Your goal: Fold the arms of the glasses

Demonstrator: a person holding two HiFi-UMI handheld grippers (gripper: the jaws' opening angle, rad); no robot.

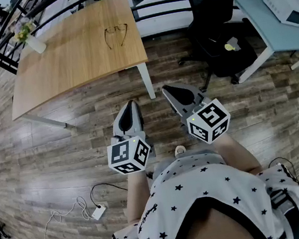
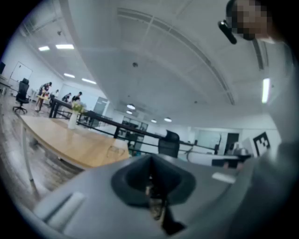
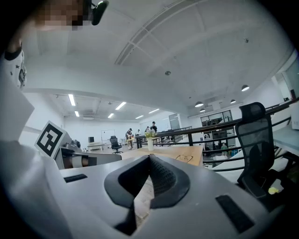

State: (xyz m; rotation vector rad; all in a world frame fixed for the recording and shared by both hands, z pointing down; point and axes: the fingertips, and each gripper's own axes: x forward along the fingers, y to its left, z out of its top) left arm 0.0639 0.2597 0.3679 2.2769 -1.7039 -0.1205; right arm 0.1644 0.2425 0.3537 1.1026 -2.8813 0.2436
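Observation:
The glasses (image 1: pixel 116 35) lie with their arms spread on the far side of a wooden table (image 1: pixel 73 66), well ahead of me. I hold both grippers close to my body over the floor, far short of the table. My left gripper (image 1: pixel 131 104) is shut and holds nothing. The right gripper (image 1: pixel 166 89) beside it is also shut and holds nothing. In the left gripper view the glasses (image 2: pixel 115 150) show small beyond the closed jaws (image 2: pixel 150 161). The right gripper view has the glasses (image 3: pixel 184 158) just right of its closed jaws (image 3: pixel 149 157).
A white vase with flowers (image 1: pixel 33 41) stands at the table's far left corner. A black office chair (image 1: pixel 221 37) is to the right of the table, and a pale desk (image 1: pixel 270 29) with a white device (image 1: pixel 287 5) beyond it. Cables and a power strip (image 1: pixel 98 211) lie on the wood floor.

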